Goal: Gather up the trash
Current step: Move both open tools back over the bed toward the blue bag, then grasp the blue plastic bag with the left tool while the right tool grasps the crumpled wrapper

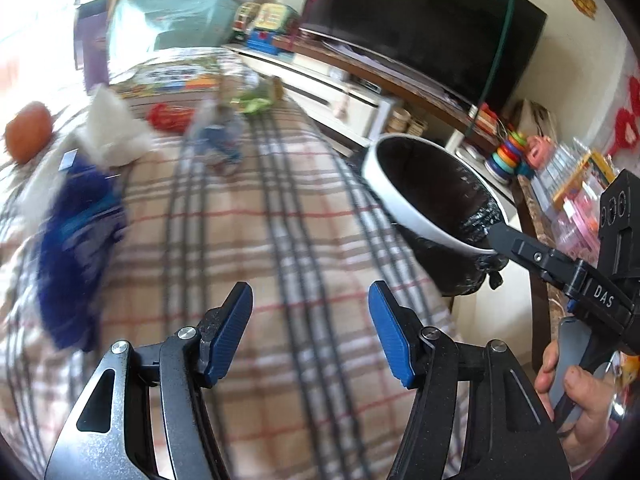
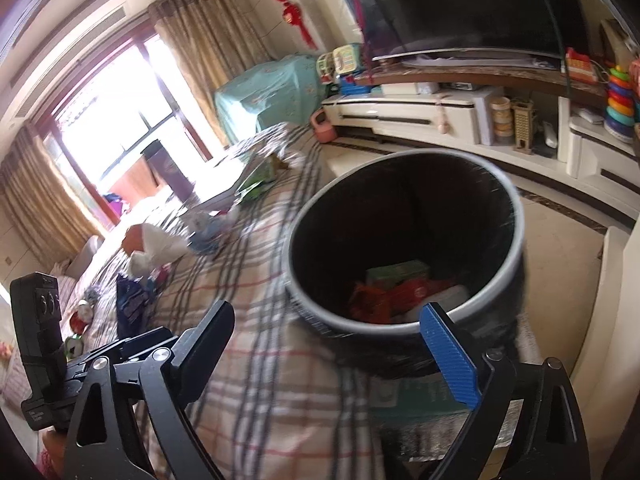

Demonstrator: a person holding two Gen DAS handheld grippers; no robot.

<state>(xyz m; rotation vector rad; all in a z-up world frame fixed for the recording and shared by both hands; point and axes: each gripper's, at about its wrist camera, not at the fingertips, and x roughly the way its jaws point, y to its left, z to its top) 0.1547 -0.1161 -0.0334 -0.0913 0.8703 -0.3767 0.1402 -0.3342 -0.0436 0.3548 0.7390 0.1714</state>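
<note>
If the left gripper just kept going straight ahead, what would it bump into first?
Probably the plaid cloth itself: the open left gripper points along bare fabric. Farther on lies a blurred bluish wrapper, though depth is hard to judge.
</note>
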